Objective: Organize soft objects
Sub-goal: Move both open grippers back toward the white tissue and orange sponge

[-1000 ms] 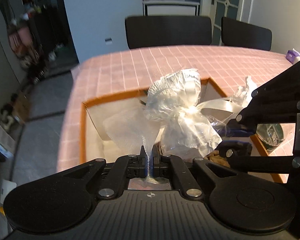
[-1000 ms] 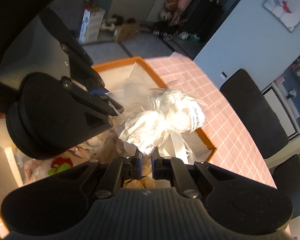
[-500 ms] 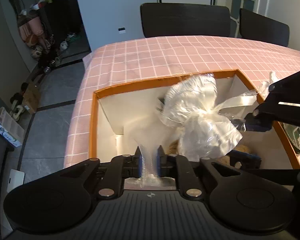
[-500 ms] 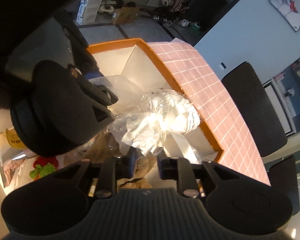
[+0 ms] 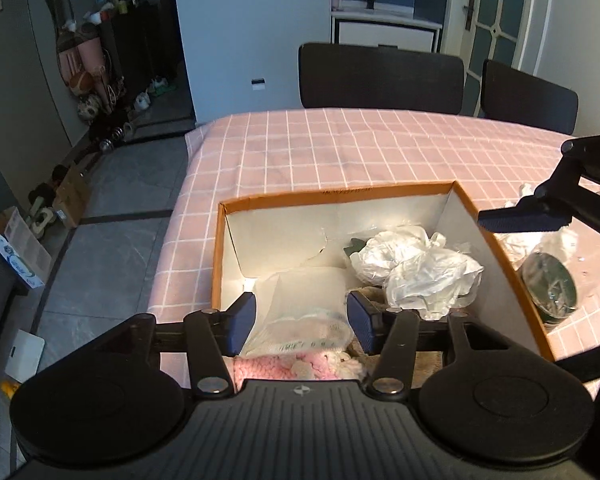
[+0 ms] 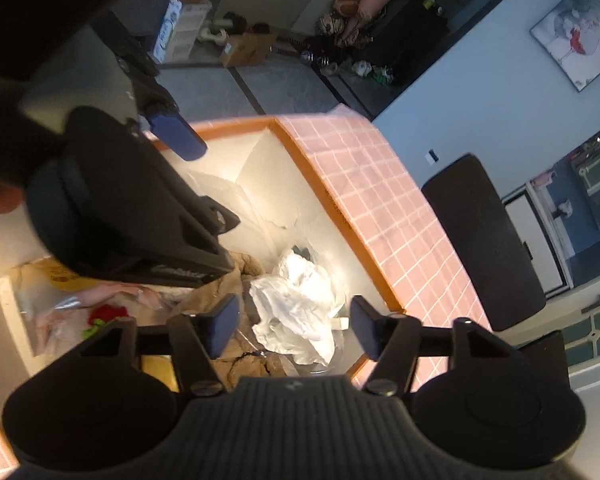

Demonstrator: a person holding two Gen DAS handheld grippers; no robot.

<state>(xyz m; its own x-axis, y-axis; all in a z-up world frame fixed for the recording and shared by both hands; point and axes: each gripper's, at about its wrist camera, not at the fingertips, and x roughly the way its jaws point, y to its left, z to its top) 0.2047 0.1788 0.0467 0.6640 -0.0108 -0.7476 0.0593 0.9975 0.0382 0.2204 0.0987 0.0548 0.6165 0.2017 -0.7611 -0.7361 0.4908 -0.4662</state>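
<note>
A white plastic-wrapped bundle (image 5: 416,268) lies inside the orange-rimmed box (image 5: 340,194), by its far right wall. My left gripper (image 5: 302,316) hovers over the box's near left part, jaws opening, pressing on nothing. Below it lie a clear bag (image 5: 300,320) and a pink knit piece (image 5: 284,366). In the right wrist view my right gripper (image 6: 293,324) is also opening, empty, with the bundle (image 6: 296,308) loose in the box beneath it. One of the right gripper's fingers (image 5: 524,218) reaches in over the box's right wall.
A dark green round tin (image 5: 550,284) stands on the pink checked tablecloth (image 5: 340,148) right of the box. Brown soft cloth (image 6: 236,280) and a red and green item (image 6: 104,316) also lie in the box. Two black chairs (image 5: 380,76) stand behind the table.
Both grippers were shut on the bundle's plastic, holding it above the box. Both have opened and risen a little, and the bundle has dropped into the box.
</note>
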